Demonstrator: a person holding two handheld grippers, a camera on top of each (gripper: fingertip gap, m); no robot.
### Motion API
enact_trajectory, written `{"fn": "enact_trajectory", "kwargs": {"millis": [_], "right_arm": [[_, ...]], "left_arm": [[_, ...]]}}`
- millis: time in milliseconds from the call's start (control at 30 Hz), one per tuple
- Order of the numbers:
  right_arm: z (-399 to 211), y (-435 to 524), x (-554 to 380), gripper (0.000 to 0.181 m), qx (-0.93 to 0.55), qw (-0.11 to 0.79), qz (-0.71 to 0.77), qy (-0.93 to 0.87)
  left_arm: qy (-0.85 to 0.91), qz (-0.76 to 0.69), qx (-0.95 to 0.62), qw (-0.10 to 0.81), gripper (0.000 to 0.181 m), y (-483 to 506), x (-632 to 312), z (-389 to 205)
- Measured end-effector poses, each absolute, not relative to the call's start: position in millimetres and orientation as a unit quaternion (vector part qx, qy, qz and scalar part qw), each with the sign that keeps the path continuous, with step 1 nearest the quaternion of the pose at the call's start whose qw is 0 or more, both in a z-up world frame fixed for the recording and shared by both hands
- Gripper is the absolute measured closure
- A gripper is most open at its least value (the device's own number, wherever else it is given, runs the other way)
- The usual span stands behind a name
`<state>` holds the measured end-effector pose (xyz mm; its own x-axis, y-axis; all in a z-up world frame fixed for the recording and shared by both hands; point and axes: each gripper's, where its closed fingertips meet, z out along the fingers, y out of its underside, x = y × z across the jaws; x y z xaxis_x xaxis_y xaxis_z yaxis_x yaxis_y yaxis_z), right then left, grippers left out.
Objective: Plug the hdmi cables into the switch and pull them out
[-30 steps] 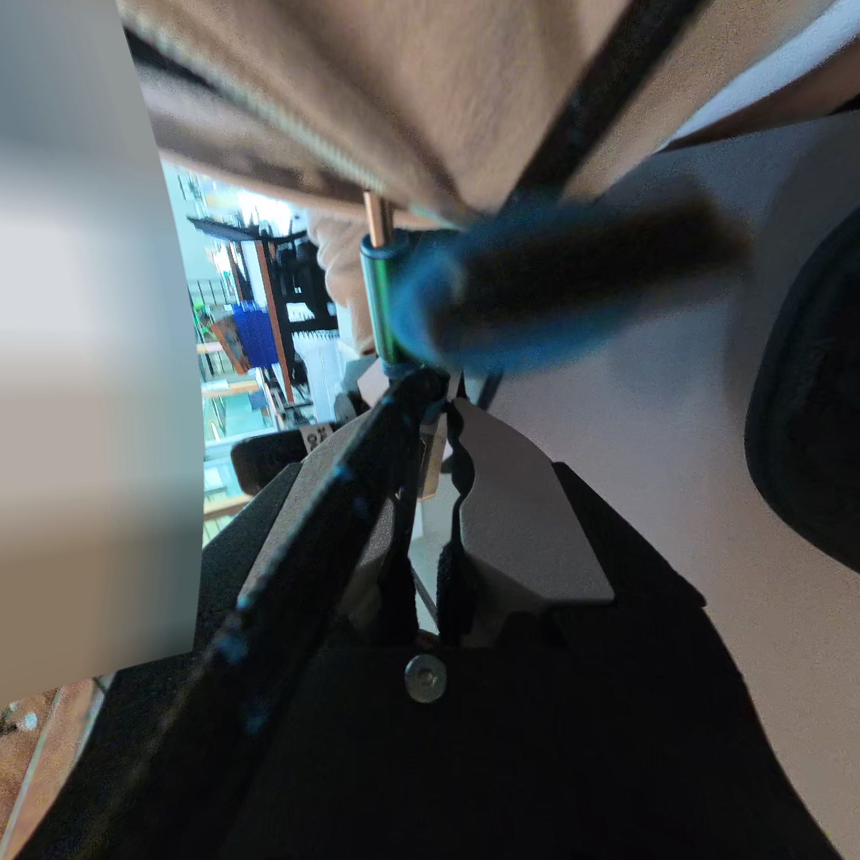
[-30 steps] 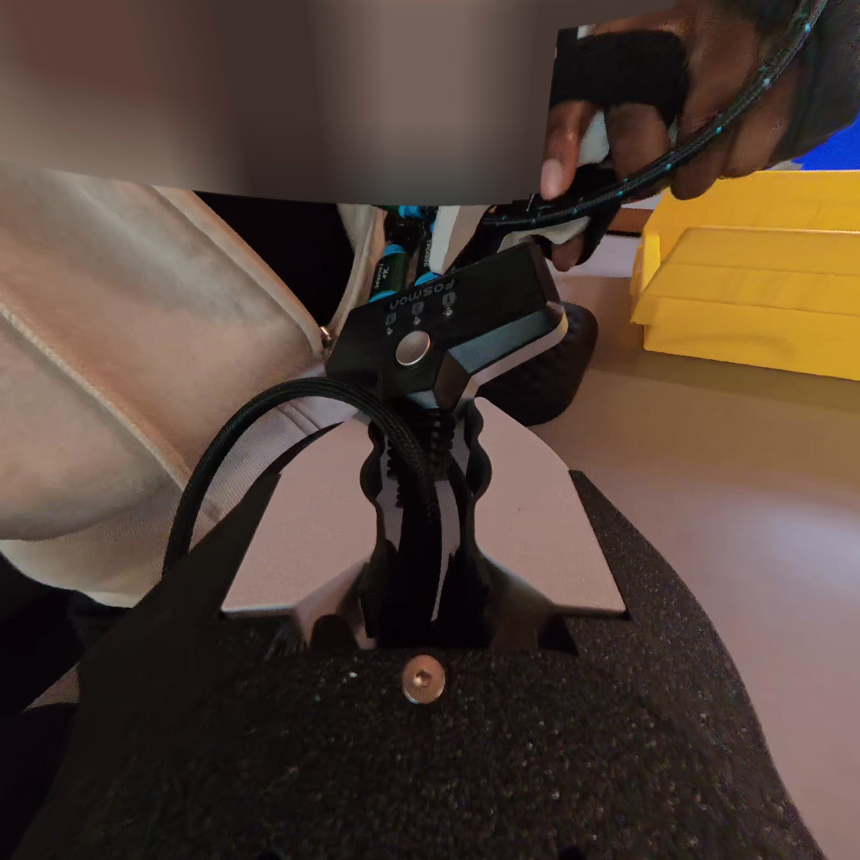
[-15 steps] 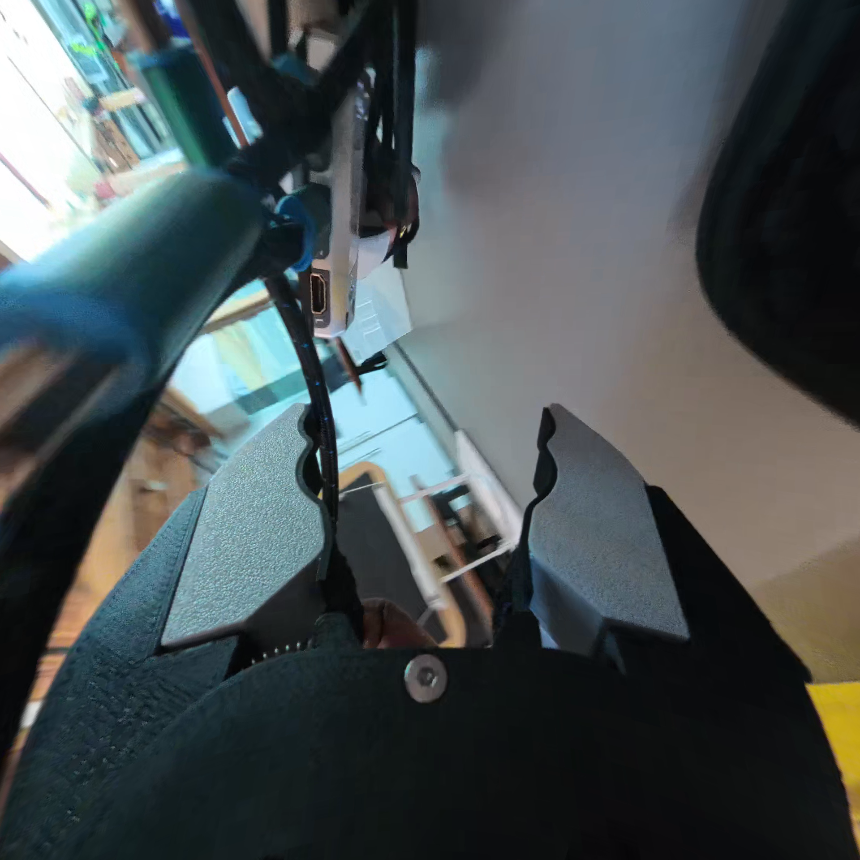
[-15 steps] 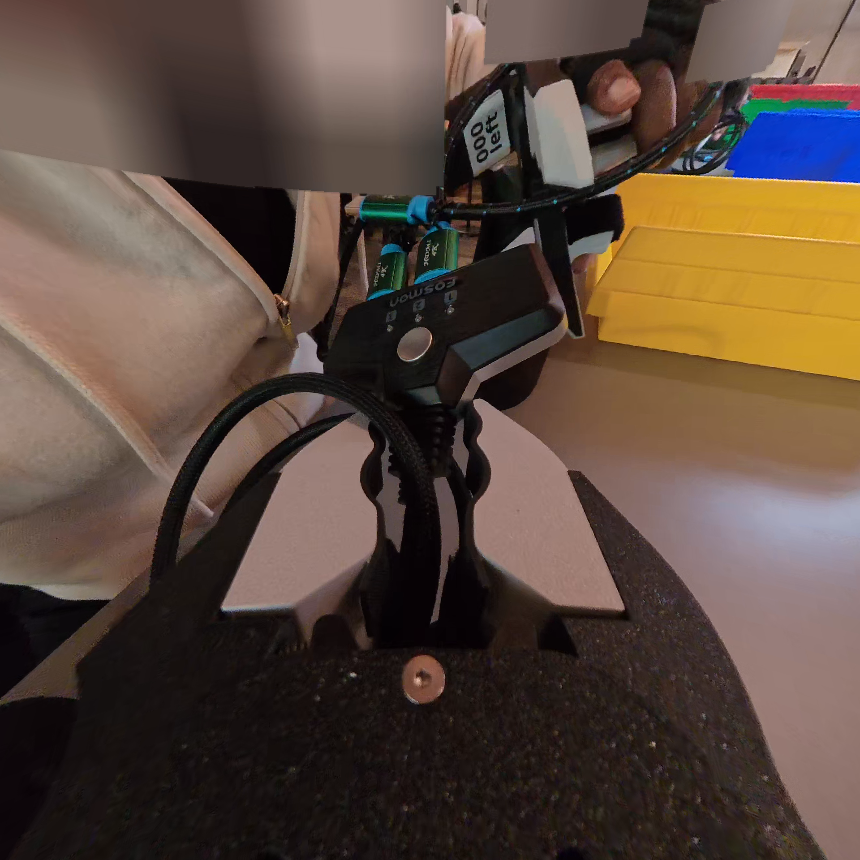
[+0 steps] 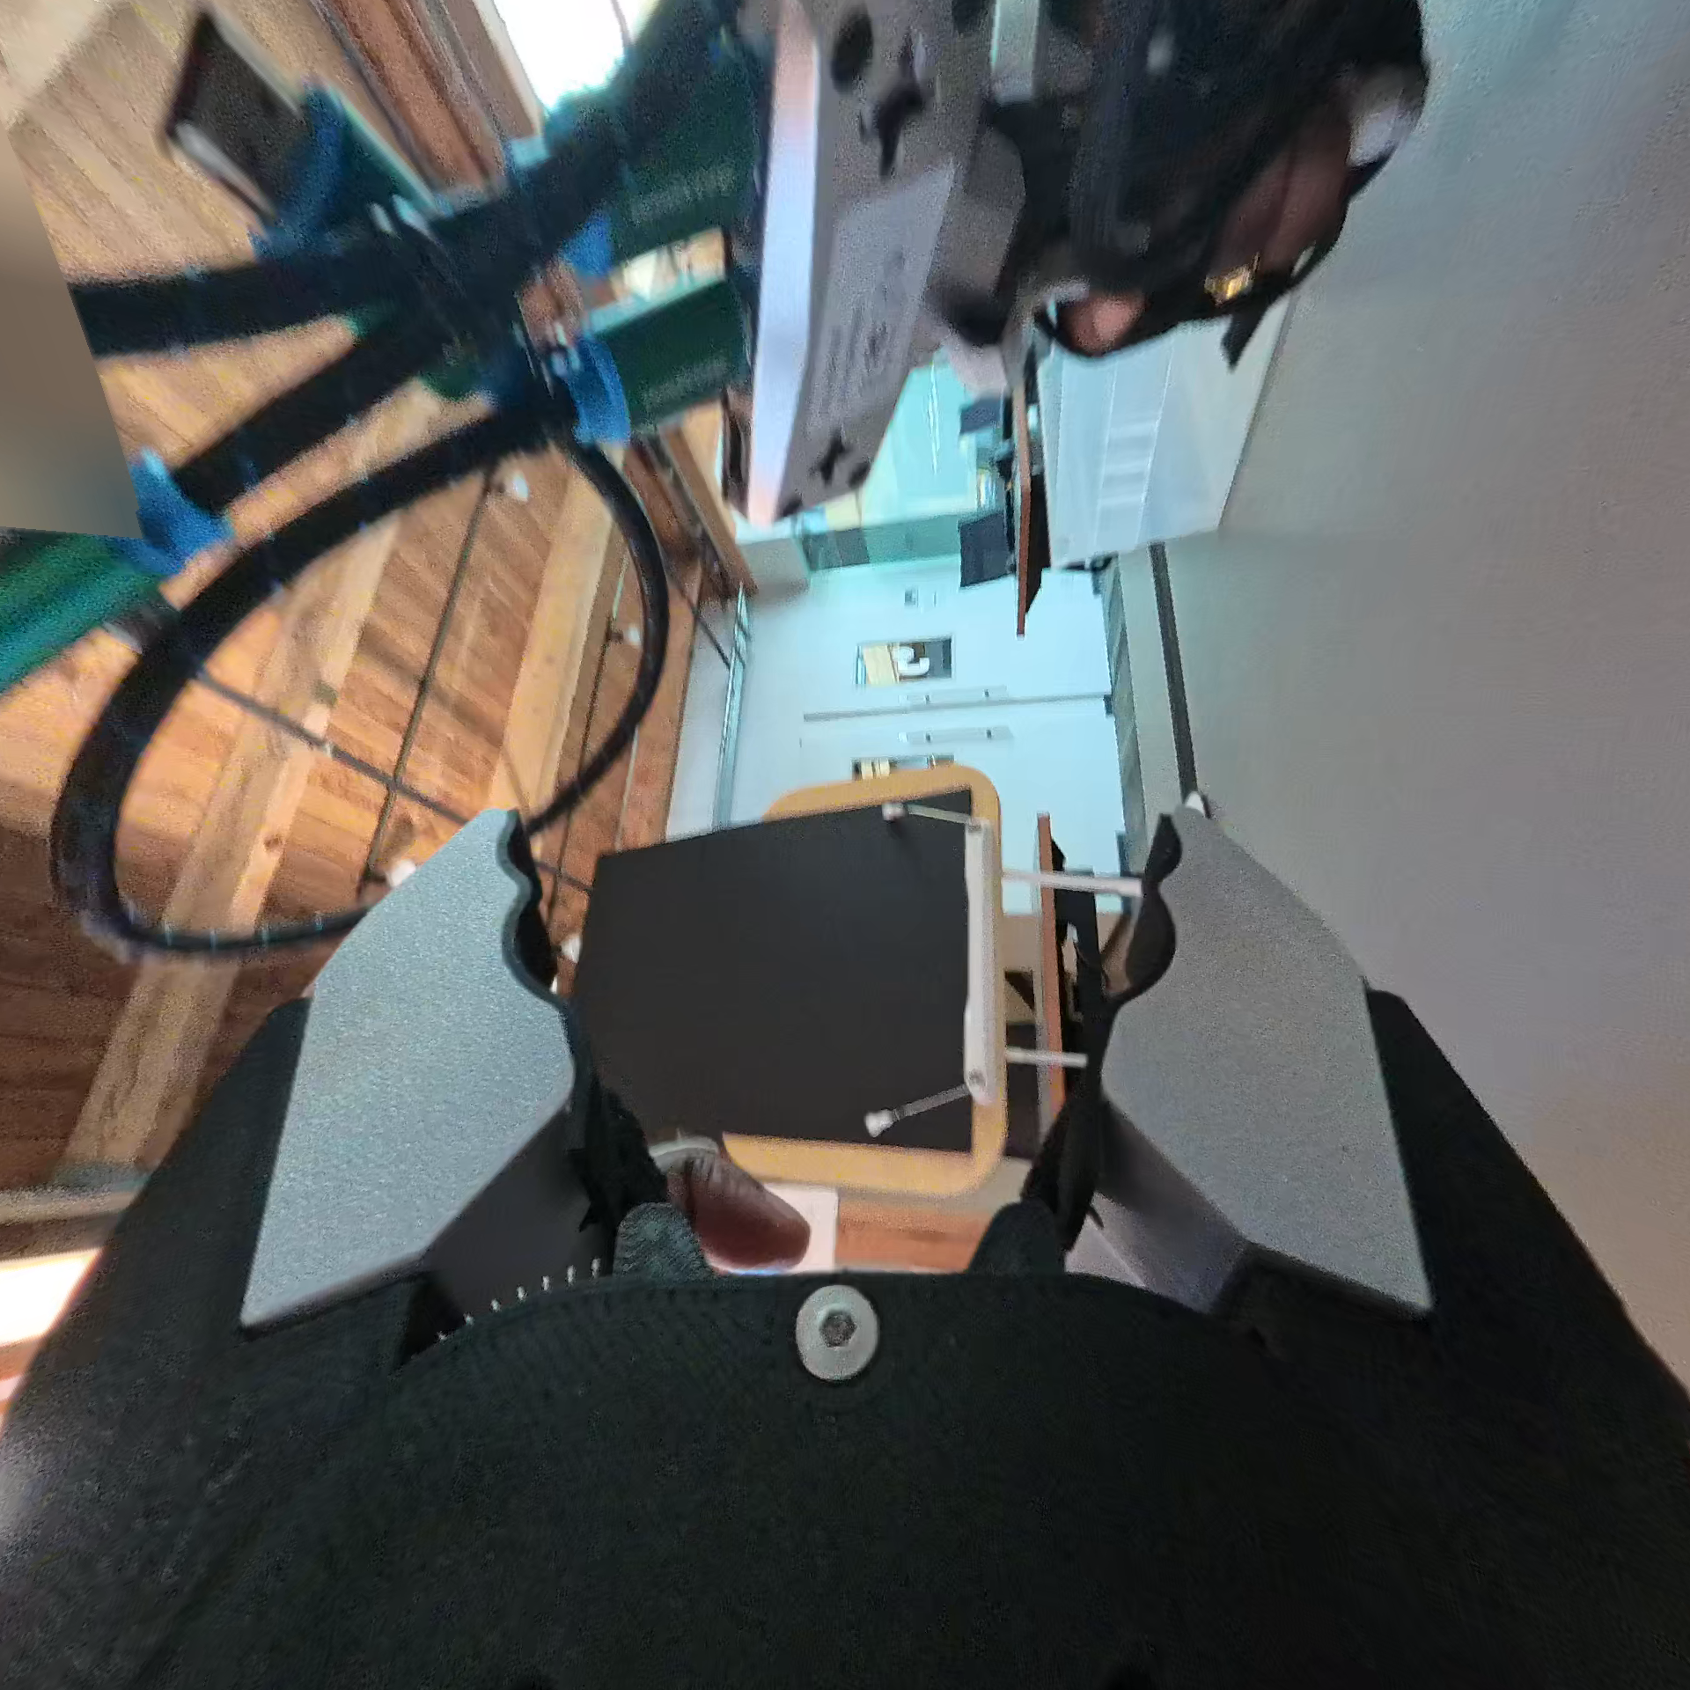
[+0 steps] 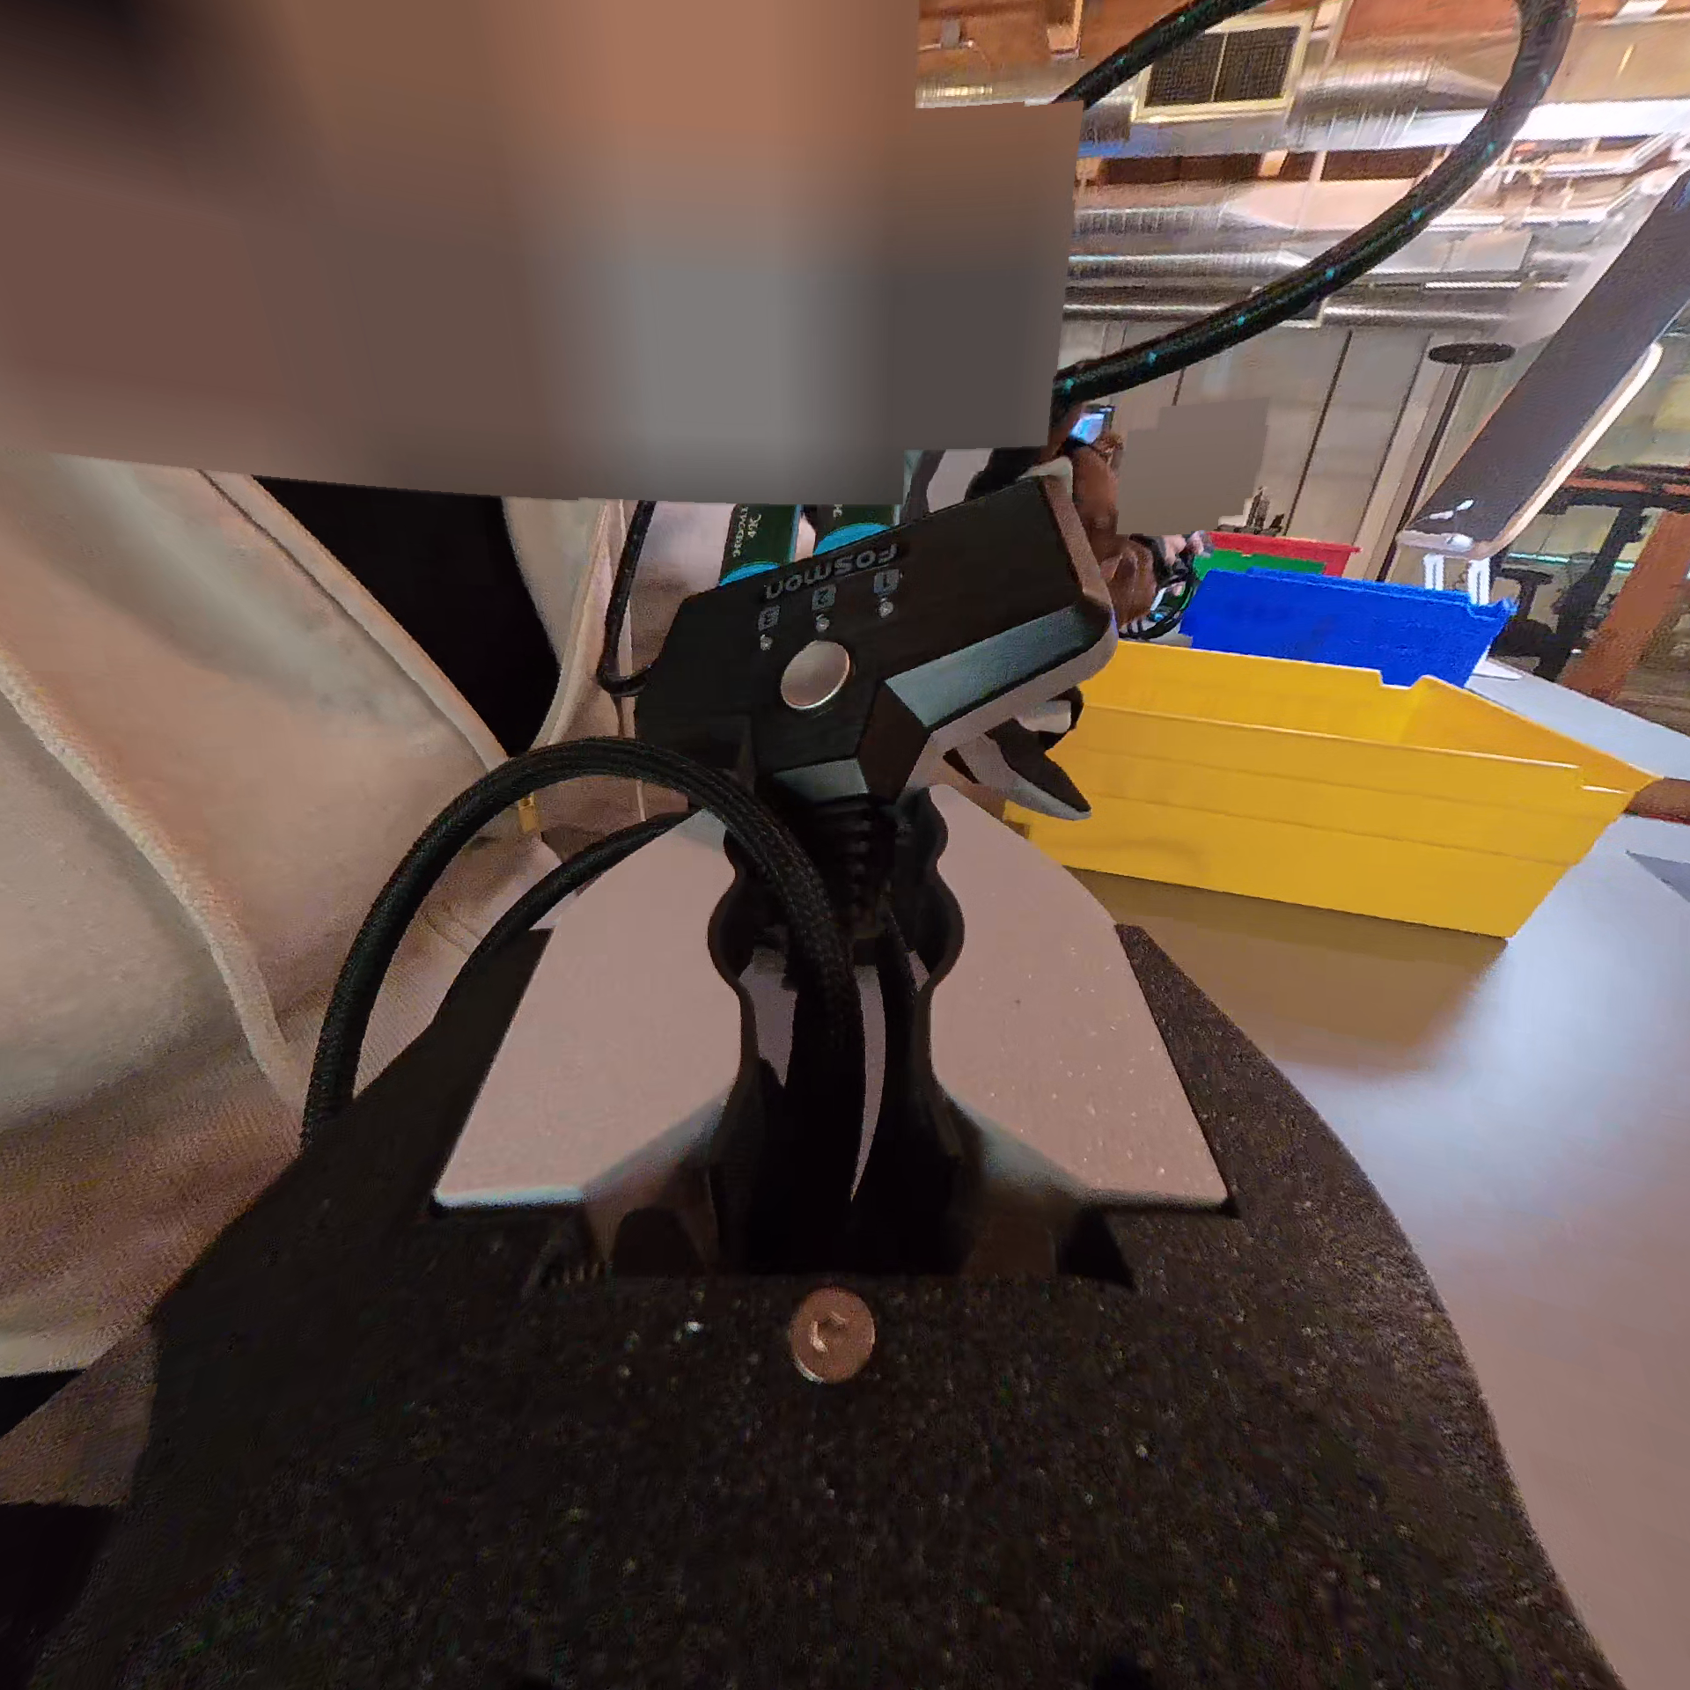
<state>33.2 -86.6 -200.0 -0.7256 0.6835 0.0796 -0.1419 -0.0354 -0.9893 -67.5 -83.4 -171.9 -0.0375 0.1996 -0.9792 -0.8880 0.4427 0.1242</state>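
**Left jaws free, switch held high at twelve o'clock**

The right gripper (image 6: 832,878) is clenched on the black ribbed cable tail (image 6: 855,850) of the black box-shaped HDMI switch with a round silver button (image 6: 869,658). It holds the switch up off the pale grey table (image 6: 1463,1143), tilted, with its far edge toward one o'clock. At that far edge, about eleven to twelve o'clock from the button, two green metal plugs with blue collars (image 6: 764,540) meet the switch. I judge them seated, though the joint itself is hidden.

The left gripper (image 5: 841,841) is released, its grey fingers (image 5: 430,1052) wide apart with nothing between them. In its view the switch's pale underside (image 5: 869,229) sits at twelve o'clock from the jaws. The green plugs (image 5: 677,357) lie at eleven o'clock, their long axes running roughly nine to three into the switch's edge, though they are blurred. A black braided cable (image 5: 366,732) loops through ten o'clock. Another green shape at nine o'clock may be a loose plug.

The left gripper is the free one, so it should probably take a plug next. The jaws would have to close across a plug body and move along its axis.

A yellow plastic bin (image 6: 1326,777) stands at two o'clock of the switch with a blue bin (image 6: 1344,622) behind it. Their contents cannot be seen.
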Motion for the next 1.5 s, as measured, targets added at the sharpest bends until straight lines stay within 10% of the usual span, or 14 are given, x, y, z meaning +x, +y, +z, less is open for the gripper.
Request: {"fn": "enact_trajectory", "kwargs": {"millis": [367,767,1067,1200,1267,1500], "right_arm": [[-177,-59,41,0.148,-0.236,0.355,0.703,-0.569],[-200,-72,31,0.148,-0.252,0.327,0.671,-0.616],[-212,-74,26,0.148,-0.262,0.31,0.662,-0.63],[-212,-74,26,0.148,-0.26,0.309,0.663,-0.63],[-212,-74,26,0.148,-0.26,0.311,0.66,-0.632],[-215,-76,26,0.148,-0.258,0.316,0.645,-0.647]], "left_arm": [[0.107,0.186,-0.658,0.722,0.122,-145,-250,-106],[0.163,-0.05,-0.968,0.184,0.134,-163,-318,-247],[0.118,0.037,-0.992,0.03,0.136,-166,-356,-326],[0.074,0.015,-0.994,0.076,0.141,-153,-356,-335],[0.1,0.066,-0.989,0.092,0.172,-152,-369,-332],[0.049,0.08,-0.94,0.328,0.175,-134,-361,-242]]}}
